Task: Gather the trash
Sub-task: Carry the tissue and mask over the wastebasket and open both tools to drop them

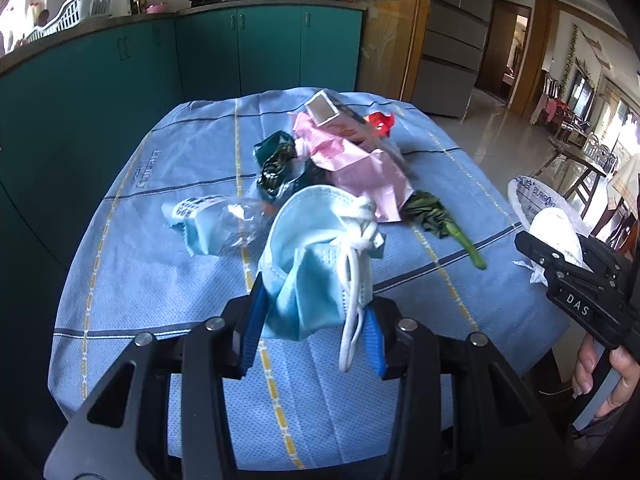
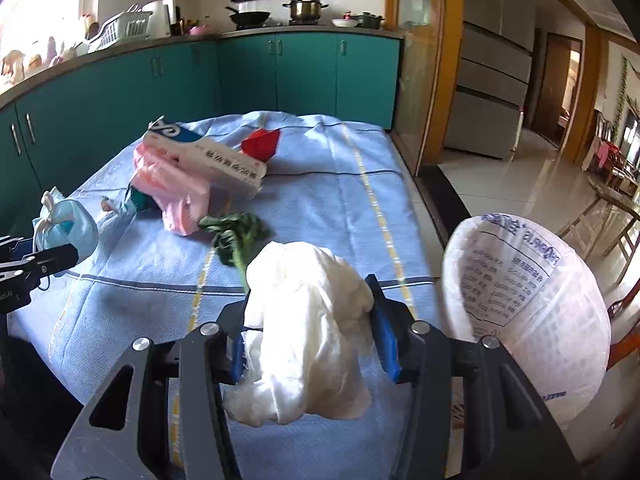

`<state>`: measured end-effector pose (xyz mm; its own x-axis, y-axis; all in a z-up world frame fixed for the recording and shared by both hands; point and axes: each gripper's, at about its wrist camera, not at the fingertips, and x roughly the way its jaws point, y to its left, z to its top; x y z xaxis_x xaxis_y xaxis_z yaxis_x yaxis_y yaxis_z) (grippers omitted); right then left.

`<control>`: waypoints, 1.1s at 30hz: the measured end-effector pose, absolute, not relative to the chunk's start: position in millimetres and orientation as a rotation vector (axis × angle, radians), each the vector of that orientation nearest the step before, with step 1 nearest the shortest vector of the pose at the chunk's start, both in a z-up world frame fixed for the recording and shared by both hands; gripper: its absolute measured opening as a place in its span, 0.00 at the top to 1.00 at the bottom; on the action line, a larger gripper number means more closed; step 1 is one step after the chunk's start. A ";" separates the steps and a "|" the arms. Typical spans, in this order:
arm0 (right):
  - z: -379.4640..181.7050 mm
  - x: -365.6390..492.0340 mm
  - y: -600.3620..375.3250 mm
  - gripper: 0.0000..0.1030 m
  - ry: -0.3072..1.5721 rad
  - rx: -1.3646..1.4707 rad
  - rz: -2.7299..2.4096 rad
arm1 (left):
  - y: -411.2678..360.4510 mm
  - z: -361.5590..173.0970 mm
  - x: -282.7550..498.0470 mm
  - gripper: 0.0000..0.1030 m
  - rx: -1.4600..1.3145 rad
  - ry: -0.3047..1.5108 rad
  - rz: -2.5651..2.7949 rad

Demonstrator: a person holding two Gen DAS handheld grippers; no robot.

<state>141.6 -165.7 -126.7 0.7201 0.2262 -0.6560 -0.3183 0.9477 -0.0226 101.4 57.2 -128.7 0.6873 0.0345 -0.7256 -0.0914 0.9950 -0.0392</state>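
Between the blue pads of the left gripper (image 1: 312, 320) sits a crumpled blue face mask (image 1: 316, 248), clamped at its lower folds with its white ear loops dangling past the right-hand pad. Likewise, the right gripper (image 2: 310, 328) is closed on a wad of white tissue (image 2: 308, 320) that bulges above and below its jaws. Both pieces look lifted clear of the blue tablecloth (image 1: 160, 240).

Just right of the right gripper stands a white printed bag (image 2: 528, 312), its mouth open toward the tool; I judge it the place for the trash. Ahead of the left gripper lie a clear plastic wrapper (image 1: 224, 220), a dark green foil packet (image 1: 276, 164), a pink plastic bag (image 1: 360, 160) with a cardboard box (image 1: 332, 112) on top, a red scrap (image 1: 380, 122), and a wilted green leaf (image 1: 436, 216) off to the right.

To do this well, carry the tissue over the bag's rim first and let go only once it is inside. Bring the mask across after, keeping the grip firm and watching that the hanging loops do not snag the rim or the other tool.
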 end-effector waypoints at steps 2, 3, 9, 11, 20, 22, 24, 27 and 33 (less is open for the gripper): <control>-124.0 141.7 -175.5 0.52 0.696 -0.123 0.293 | 50.9 -126.9 100.7 0.57 -0.063 0.809 0.063; -122.3 142.1 -179.9 0.52 0.689 -0.118 0.286 | 48.1 -127.1 102.0 0.57 -0.057 0.810 0.060; -106.3 147.5 -232.8 0.52 0.637 -0.047 0.176 | 28.7 -128.5 108.7 0.57 -0.024 0.816 0.033; -106.2 150.7 -254.9 0.52 0.636 -0.025 0.126 | 22.5 -130.3 112.4 0.57 -0.016 0.819 0.020; -141.5 166.1 -316.0 0.52 0.721 0.069 0.021 | -16.1 -136.0 132.9 0.57 0.028 0.843 -0.040; -146.3 170.7 -323.4 0.52 0.736 0.081 0.005 | -26.0 -135.4 136.3 0.57 0.042 0.840 -0.056; -149.7 173.5 -331.1 0.52 0.744 0.086 -0.007 | -35.7 -135.8 139.7 0.57 0.052 0.838 -0.074; -154.8 179.3 -337.7 0.51 0.759 0.086 -0.015 | -47.5 -137.1 144.6 0.57 0.056 0.844 -0.103; -145.3 177.6 -350.3 0.25 0.721 0.093 -0.030 | -72.4 -135.0 158.1 0.57 0.069 0.848 -0.155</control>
